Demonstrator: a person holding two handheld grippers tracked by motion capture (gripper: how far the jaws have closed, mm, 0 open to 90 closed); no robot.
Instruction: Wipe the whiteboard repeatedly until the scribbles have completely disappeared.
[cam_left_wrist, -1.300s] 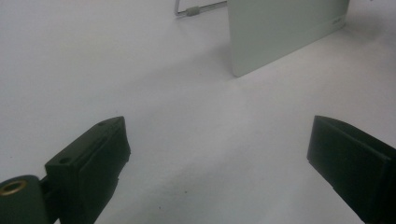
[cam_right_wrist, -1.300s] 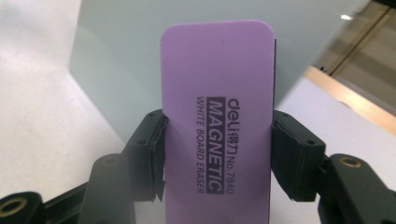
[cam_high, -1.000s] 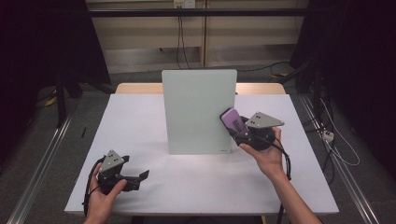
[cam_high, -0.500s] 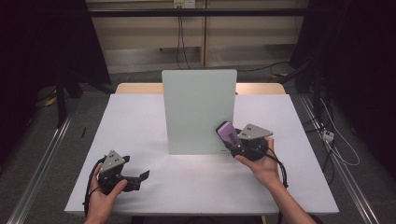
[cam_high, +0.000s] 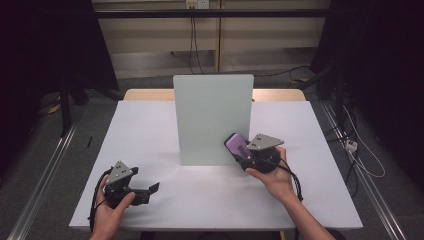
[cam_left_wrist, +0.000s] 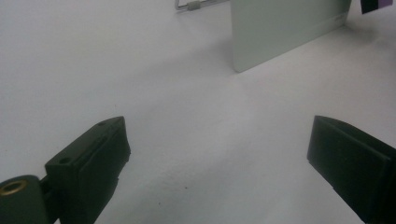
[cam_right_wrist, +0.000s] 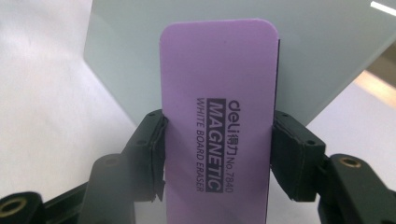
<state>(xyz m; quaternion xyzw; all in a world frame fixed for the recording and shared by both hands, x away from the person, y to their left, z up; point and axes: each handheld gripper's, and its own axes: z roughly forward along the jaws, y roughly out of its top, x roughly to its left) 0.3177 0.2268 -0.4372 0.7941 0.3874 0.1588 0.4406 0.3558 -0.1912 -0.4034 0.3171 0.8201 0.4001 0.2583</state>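
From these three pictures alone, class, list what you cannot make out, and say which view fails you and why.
- Table behind the upright white board: high view, the board hides it.
- Eraser underside and lower end: right gripper view, turned away and cut off by the bottom edge.
- Whether the eraser touches the board: the right hand-held gripper and eraser overlap it.
- Purple thing: left gripper view, cut off by the top corner.

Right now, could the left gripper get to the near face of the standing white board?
Probably yes. The left gripper is open and holds nothing, and bare table lies between it and the white board. The right gripper, with the eraser, occupies only the board's lower right.
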